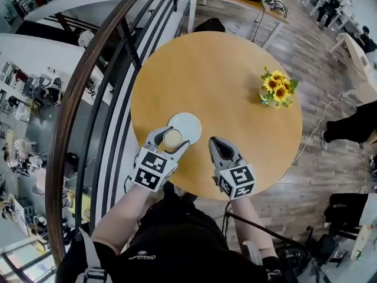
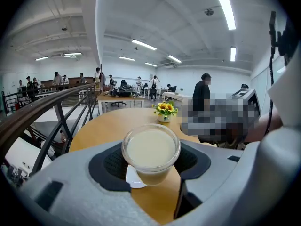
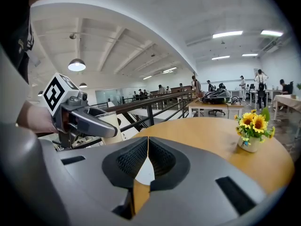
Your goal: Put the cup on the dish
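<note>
- My left gripper (image 1: 171,138) pinches the cup (image 2: 150,150) over the dish's (image 1: 190,124) near rim, by the tabletop's (image 1: 224,75) near edge.
- My right gripper (image 1: 215,142) is pressed together, empty, just beside it.

Open-plan office: rows of desks (image 2: 120,98) (people (image 2: 202,92) about) under strip lights (image 2: 225,6).

Clear round cup (image 2: 150,149), full of pale creamy liquid, upright, clamped between the jaws of the left gripper (image 1: 171,138), over the near left rim of the dish (image 1: 190,125). Dish white, round, flat on the wooden table (image 1: 224,75); contact with the cup unclear.
</note>
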The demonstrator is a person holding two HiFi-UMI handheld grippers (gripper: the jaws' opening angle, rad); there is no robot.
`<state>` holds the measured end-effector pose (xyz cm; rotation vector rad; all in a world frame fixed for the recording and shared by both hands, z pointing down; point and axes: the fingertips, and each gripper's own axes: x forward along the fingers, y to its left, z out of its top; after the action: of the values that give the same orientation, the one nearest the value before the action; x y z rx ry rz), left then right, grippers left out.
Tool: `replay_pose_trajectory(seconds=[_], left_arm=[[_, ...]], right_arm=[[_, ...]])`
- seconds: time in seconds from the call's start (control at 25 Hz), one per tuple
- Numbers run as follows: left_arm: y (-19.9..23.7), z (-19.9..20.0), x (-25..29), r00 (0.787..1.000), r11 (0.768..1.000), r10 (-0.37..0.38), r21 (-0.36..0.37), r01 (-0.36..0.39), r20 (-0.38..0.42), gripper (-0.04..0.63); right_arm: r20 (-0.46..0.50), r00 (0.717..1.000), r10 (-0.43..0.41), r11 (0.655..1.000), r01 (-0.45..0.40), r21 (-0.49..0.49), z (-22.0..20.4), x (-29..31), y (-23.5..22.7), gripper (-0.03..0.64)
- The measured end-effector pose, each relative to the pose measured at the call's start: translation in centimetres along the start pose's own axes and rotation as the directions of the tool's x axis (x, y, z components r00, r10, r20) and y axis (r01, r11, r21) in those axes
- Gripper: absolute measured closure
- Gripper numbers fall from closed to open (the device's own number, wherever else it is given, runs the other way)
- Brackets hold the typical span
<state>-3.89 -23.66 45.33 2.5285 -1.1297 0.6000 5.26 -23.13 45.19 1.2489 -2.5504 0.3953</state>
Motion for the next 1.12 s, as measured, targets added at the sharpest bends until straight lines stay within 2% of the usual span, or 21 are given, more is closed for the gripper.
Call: replay_pose_trajectory(seconds=[0.28, 0.56, 0.8, 1.12], left_arm=[[0.8, -4.5, 4.0, 0.996, 0.999, -0.035, -0.032, 0.032, -0.080, 0.333], [0.9, -7.5, 6.6, 0.991, 0.997, -0.057, -0.053, 0.051, -0.123, 0.333], [1.8, -9.4, 8.8, 0.989, 0.997, -0.047, -0.067, 0.038, -0.139, 0.333], [3.7, -10.0, 12.6, 0.988, 0.999, -0.008, -0.043, 0.001, -0.153, 0.333]], right_arm=[[-0.089, 0.996, -0.014, 0.998, 0.019, 0.054, -5.6, 1.8, -1.3, 0.609], [-0.139, 0.990, -0.022, 0.994, 0.036, 0.100, -9.7, 3.4, -2.1, 0.609], [-0.163, 0.987, -0.014, 0.994, 0.032, 0.108, -11.3, 4.7, -1.8, 0.609], [-0.187, 0.982, -0.015, 0.997, 0.028, 0.071, -11.5, 6.9, -2.4, 0.609]])
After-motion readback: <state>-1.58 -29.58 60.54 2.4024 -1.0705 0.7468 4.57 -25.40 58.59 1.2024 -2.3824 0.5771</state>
